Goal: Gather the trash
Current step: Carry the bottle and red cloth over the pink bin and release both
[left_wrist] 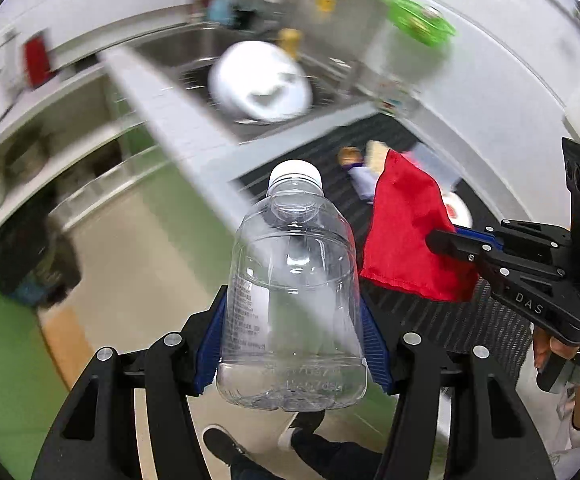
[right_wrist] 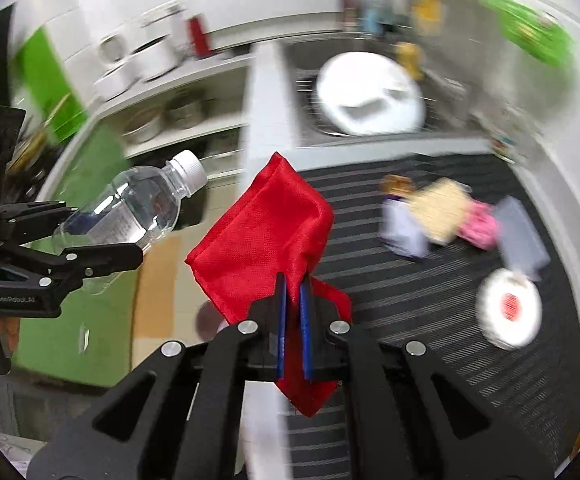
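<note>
gripping a clear plastic bottle (left_wrist: 293, 292) by its lower body, the left gripper (left_wrist: 293, 344) held it in the air above the floor beside the bench (left_wrist: 194, 136). the right gripper (right_wrist: 293, 300) had its fingers pinched nearly together on a red cloth (right_wrist: 262, 232), lifted over the bench's dark ribbed mat (right_wrist: 429, 320).

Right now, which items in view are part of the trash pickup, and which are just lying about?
In the job:
- clear empty plastic bottle with white cap, clamped in the left gripper
- crumpled red cloth, pinched in the right gripper

Lying about:
- white round bowl in the steel sink
- round white lid with red label on the black ribbed mat
- pink packet
- green dish
</note>
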